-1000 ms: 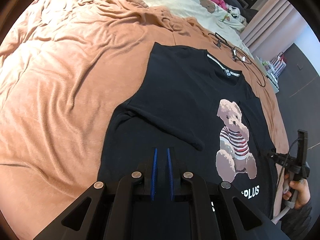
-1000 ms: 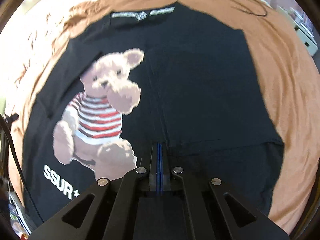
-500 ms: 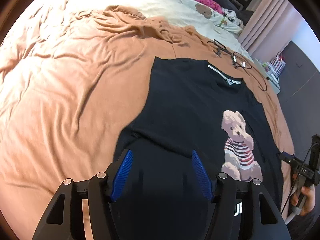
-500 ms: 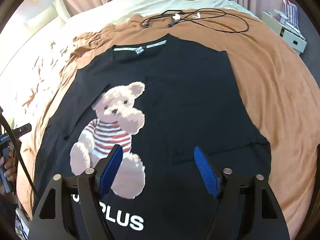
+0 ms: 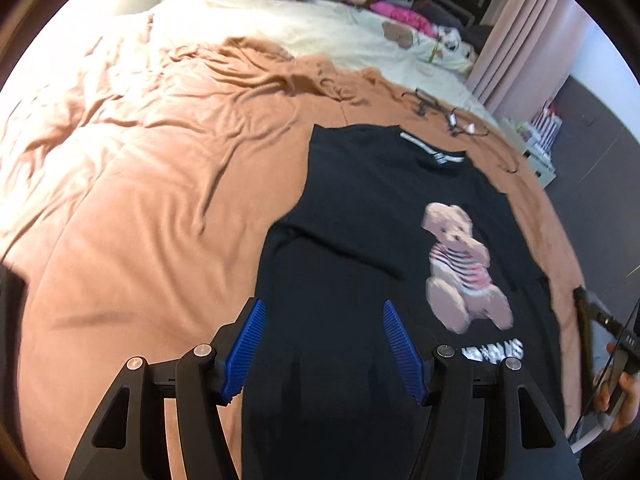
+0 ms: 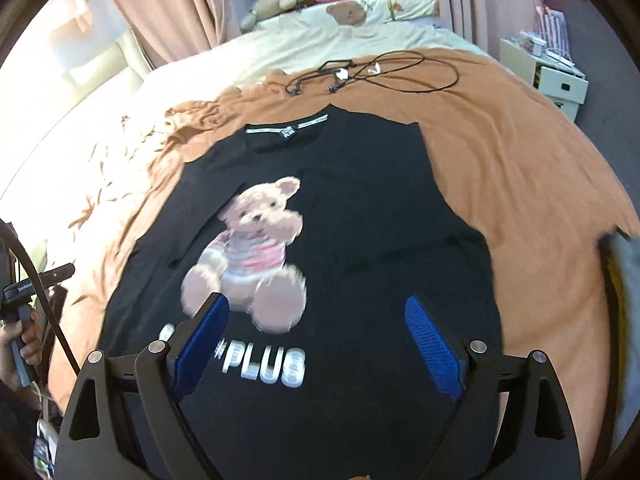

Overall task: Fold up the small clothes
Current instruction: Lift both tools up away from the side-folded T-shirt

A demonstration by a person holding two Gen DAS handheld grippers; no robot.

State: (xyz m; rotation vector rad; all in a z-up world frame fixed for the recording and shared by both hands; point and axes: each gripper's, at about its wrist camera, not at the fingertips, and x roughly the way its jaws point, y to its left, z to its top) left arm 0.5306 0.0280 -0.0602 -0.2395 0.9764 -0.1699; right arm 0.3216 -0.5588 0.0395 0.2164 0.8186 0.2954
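Now logged: my left gripper (image 5: 322, 344) and right gripper (image 6: 316, 344), clamped a second ago, both released, empty (sleeves tucked), black T-shirt (image 6: 360, 208) flat on the bed (image 5: 140, 200), next fold due.

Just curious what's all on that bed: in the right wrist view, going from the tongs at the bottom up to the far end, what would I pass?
Right tongs → white PLUS lettering → teddy bear print → shirt collar → black cable → cream bedding → plush toys.
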